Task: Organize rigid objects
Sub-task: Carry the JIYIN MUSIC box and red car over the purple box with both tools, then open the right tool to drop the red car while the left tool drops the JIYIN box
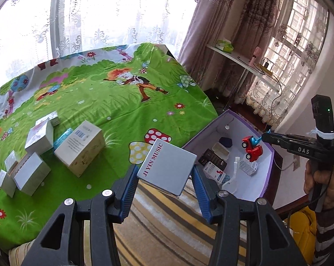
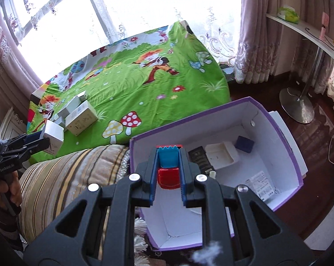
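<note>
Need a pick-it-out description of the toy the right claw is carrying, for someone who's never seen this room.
Find the purple-rimmed, white-lined box on the floor beside the bed's green cartoon sheet. Above its open top, the right claw is shut on a small toy truck. It is bright red with a blue piece on top; the items lying in the box are flat packets and cases.

Bright window point(image 1: 96, 11) behind lace curtains point(image 1: 215, 22); cartoon-print green sheet point(image 1: 113, 102) over bed; dark wood floor point(image 2: 317, 137); white shelf point(image 1: 237, 59) on chrome stand point(image 2: 297, 106).
</note>
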A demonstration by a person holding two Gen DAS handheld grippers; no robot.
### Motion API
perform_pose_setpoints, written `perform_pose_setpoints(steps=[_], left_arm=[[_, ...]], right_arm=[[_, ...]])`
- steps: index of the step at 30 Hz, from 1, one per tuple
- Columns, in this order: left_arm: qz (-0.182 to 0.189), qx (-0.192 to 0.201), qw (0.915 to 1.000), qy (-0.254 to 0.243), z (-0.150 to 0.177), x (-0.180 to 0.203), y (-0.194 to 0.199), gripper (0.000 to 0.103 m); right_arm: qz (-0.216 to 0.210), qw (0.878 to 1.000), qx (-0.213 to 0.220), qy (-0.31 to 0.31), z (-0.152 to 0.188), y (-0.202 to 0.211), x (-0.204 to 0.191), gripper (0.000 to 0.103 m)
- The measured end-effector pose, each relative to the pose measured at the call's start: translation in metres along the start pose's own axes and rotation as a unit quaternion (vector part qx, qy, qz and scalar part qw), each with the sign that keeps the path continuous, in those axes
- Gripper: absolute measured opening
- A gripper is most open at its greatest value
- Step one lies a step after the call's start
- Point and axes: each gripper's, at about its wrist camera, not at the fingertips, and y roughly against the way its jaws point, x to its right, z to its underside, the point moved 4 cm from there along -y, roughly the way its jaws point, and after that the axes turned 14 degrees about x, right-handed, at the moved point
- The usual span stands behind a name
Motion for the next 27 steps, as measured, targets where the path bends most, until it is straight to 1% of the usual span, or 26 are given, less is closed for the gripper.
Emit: perform_pose_setpoints(steps=[6, 13, 19, 22, 27], left_arm=[[0.027, -0.026, 0.9992, -0.014, 0.0, 0.032, -0.035, 0.05], [0.038, -0.055, 0.9975, -0.022, 0.005, 0.053, -0.068, 0.05], [0.044, -0.065, 0.9966, -0.028, 0.005, 0.069, -0.083, 0.05], [0.043, -0.066, 0.9964, -0.03, 0.005, 0.074, -0.087, 0.05], [0.045, -0.07, 0.996, -0.033, 0.007, 0.079, -0.09, 0.05]], right_arm=[[0.045, 0.999, -0.012, -0.023, 0.015, 0.001, 0.045, 0.021], [0.07, 0.995, -0.046, -0.049, 0.042, -0.017, 0.081, 0.021], [0.076, 0.993, -0.068, -0.063, 0.059, -0.035, 0.099, 0.021], [0.073, 0.993, -0.073, -0.065, 0.063, -0.042, 0.102, 0.021], [0.082, 0.991, -0.086, -0.058, 0.07, -0.054, 0.106, 0.021]])
